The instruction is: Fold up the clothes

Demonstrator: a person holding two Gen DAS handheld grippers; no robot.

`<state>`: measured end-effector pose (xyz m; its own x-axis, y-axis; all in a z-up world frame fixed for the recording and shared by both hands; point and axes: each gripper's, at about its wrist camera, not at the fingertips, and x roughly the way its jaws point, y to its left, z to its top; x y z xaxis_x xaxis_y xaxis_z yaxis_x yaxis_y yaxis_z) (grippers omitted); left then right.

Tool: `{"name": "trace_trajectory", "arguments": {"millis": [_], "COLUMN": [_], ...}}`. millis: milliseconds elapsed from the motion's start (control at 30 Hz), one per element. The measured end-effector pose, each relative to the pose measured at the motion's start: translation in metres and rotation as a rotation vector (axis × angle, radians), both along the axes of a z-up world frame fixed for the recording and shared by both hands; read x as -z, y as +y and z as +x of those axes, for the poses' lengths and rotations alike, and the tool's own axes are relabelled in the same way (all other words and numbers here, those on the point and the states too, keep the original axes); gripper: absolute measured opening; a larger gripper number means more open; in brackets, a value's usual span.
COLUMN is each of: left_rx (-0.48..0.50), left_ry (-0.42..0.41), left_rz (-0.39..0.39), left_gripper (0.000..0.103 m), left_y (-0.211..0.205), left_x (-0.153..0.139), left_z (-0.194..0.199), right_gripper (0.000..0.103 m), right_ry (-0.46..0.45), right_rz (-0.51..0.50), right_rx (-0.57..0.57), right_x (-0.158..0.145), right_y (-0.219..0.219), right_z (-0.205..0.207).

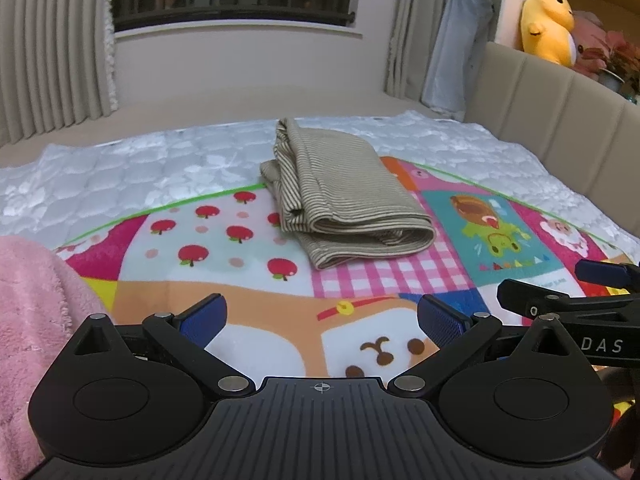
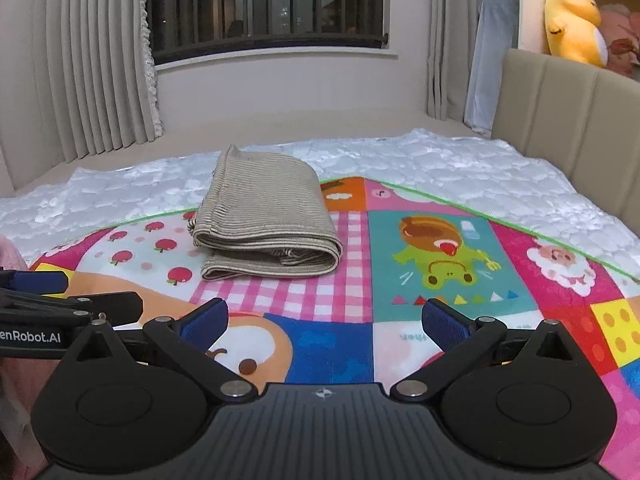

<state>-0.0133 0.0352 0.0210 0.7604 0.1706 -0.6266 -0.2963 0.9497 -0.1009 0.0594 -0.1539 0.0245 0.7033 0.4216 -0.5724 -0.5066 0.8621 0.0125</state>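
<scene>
On the bed ahead of me, the striped beige garment (image 1: 344, 200) lies folded on the cartoon play mat (image 1: 248, 292), far edge reaching the white quilt (image 1: 120, 168); my left gripper (image 1: 322, 322) is wide and empty, my right gripper (image 2: 325, 322) wide and empty too, both well short of it; risk: loose inner layers on its left side could slip out if I pinch only the top; pink fleece (image 1: 36, 320) beside my left could snag.
</scene>
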Motion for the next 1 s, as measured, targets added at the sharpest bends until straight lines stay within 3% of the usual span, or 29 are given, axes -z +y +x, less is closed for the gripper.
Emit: {"name": "trace_trajectory", "arguments": {"millis": [1000], "left_rx": [-0.019], "left_ry": [-0.005], "left_rz": [-0.02], "left_gripper": [0.103], "left_y": [0.0025], "left_x": [-0.0014], "left_z": [-0.0015], "right_gripper": [0.103], "right_ry": [0.007], "right_rz": [0.024], "right_rx": [-0.014], "right_x": [-0.0021], "right_y": [-0.0038], "right_z": [-0.0006]}}
